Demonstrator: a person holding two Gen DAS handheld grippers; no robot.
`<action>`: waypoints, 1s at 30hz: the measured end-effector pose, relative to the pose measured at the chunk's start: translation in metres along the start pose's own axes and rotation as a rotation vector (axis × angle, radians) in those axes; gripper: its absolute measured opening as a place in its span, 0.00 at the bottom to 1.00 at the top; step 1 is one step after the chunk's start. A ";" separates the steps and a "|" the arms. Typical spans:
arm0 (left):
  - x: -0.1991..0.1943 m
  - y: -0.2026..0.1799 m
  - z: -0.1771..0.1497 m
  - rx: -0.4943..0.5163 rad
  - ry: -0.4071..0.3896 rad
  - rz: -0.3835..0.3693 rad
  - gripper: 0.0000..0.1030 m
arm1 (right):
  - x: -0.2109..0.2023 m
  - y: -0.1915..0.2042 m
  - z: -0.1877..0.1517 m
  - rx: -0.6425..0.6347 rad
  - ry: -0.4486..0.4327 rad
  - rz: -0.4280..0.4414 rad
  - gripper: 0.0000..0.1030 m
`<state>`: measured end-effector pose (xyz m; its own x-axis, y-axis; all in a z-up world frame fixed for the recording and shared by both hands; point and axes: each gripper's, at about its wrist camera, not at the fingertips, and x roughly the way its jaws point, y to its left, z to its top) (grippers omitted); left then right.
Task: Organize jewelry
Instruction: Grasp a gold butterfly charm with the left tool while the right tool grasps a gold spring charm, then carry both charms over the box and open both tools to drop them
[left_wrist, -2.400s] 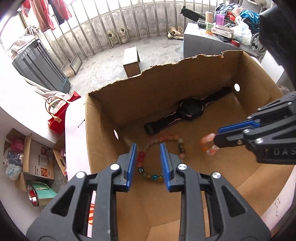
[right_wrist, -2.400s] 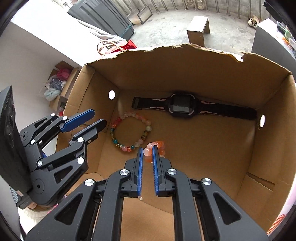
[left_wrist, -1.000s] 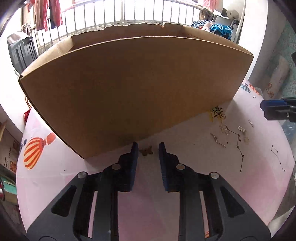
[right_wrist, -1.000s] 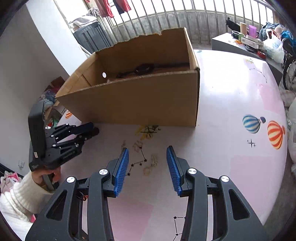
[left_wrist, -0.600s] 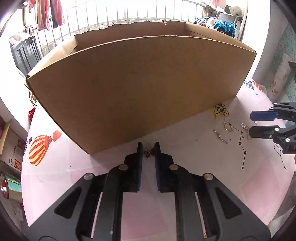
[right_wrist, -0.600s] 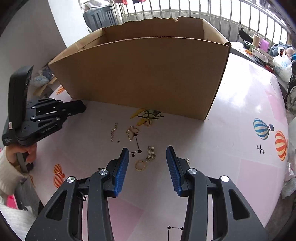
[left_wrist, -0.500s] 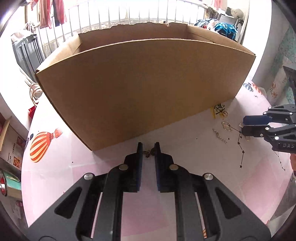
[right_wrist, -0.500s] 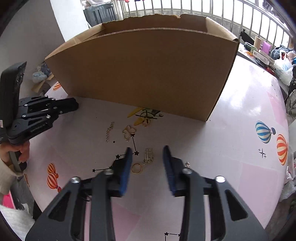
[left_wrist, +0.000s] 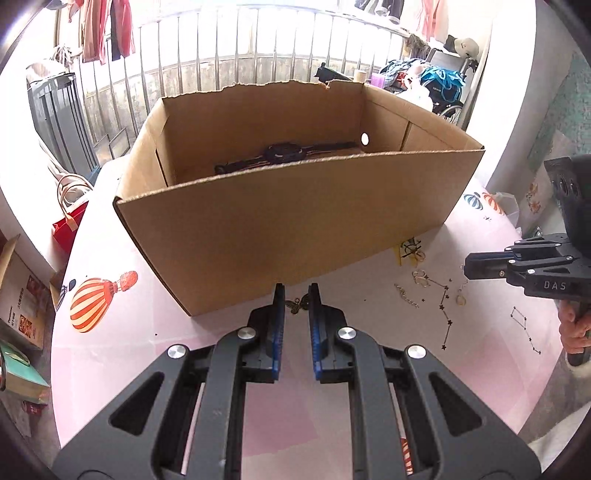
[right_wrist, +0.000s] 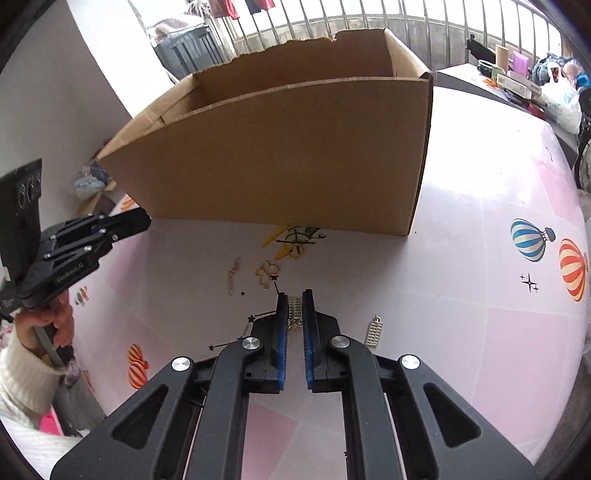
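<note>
Angled down before box (left_wrist: 295, 221): left gripper (left_wrist: 296, 302) pinching butterfly charm (left_wrist: 297, 304); right gripper (right_wrist: 295, 306) just closing, clamped on earring (right_wrist: 295, 308), half hidden.

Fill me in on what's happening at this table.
A person is sorting jewelry into the cardboard box with two handheld grippers. The left gripper pinches a small butterfly charm near the box's front wall. The right gripper has just been closing on a gold ladder-shaped charm on the pink table. A watch already lies in the box; several small pieces remain outside.
</note>
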<state>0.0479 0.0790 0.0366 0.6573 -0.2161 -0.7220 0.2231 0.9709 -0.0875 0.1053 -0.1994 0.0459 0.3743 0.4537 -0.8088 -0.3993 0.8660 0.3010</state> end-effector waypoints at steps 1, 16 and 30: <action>-0.005 -0.002 0.003 0.001 -0.011 -0.006 0.11 | -0.005 -0.001 0.001 0.008 -0.009 0.021 0.08; -0.023 -0.014 0.123 0.057 0.043 -0.258 0.11 | -0.048 0.014 0.098 -0.070 -0.124 0.161 0.08; 0.171 0.011 0.147 -0.008 0.742 -0.089 0.11 | 0.090 -0.005 0.183 -0.046 0.372 0.028 0.08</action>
<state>0.2686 0.0380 0.0133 -0.0218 -0.1703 -0.9851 0.2460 0.9542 -0.1704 0.2945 -0.1239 0.0643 0.0361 0.3624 -0.9313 -0.4453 0.8401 0.3096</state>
